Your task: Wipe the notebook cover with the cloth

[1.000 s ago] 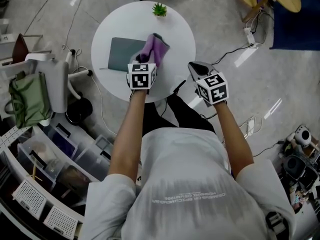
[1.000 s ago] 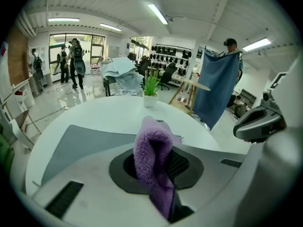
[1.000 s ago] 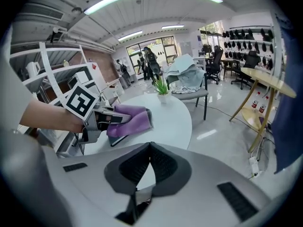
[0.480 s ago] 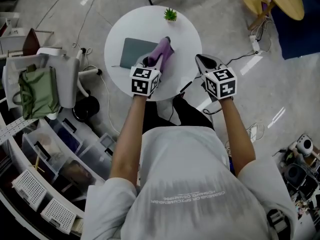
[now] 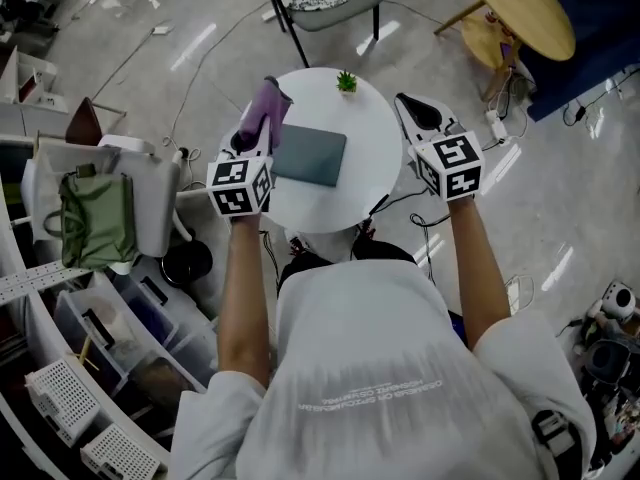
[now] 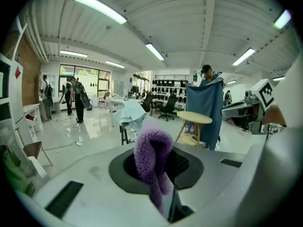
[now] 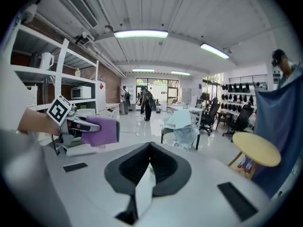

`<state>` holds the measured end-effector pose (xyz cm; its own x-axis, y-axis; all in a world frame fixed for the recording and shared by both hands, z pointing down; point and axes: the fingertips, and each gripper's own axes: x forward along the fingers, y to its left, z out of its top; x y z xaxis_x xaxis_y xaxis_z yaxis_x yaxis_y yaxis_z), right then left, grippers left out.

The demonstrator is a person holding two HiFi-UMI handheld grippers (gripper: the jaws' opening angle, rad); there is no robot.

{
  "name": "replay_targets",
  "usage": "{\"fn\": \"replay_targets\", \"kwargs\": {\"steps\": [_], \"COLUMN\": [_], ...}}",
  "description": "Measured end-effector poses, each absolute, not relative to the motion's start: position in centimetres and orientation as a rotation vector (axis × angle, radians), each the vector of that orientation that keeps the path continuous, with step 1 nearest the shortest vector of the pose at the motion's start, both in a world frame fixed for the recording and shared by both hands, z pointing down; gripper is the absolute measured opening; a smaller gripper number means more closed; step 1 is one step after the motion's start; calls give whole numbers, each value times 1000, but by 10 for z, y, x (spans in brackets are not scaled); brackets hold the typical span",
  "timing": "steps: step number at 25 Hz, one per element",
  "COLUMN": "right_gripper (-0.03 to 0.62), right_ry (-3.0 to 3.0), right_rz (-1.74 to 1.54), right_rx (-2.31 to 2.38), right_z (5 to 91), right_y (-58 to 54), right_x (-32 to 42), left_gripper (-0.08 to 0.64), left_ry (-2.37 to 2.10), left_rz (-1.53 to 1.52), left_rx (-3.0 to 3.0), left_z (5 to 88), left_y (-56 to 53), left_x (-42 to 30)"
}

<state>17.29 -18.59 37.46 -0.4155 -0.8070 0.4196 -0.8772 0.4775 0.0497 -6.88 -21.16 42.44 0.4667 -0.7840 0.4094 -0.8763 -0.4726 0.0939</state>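
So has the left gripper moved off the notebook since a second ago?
Yes. The left gripper, shut on the cloth, was over the notebook; now it sits beyond the notebook's left edge.

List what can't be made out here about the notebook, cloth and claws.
- Notebook cover, clean or dirty: too small in the head view, and both gripper views look out over the room and miss it.
- Cloth height above the table: the head view looks steeply down, so depth is unreadable.
- Cloth's gripped end: in the left gripper view it is pinched out of sight inside the shut left claw.
- Plant: too small for detail.
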Motion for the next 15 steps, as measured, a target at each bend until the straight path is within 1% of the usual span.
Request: {"fn": "replay_targets", "kwargs": {"steps": [8, 15], "right_gripper": [2, 2], "right_ry": [-2419, -2474], "right_rz": [-86, -271], "right_rx": [1479, 1437], "right_z": [259, 196], "right_y": [-200, -198], "right_x": [124, 78], "left_gripper": [54, 54], "left_ry": [-1532, -1595], "left_rz": [363, 321], "left_rx": [2643, 2773], "left_z": [308, 237], "left_y": [-231, -232], "left_x": [-109, -135]}}
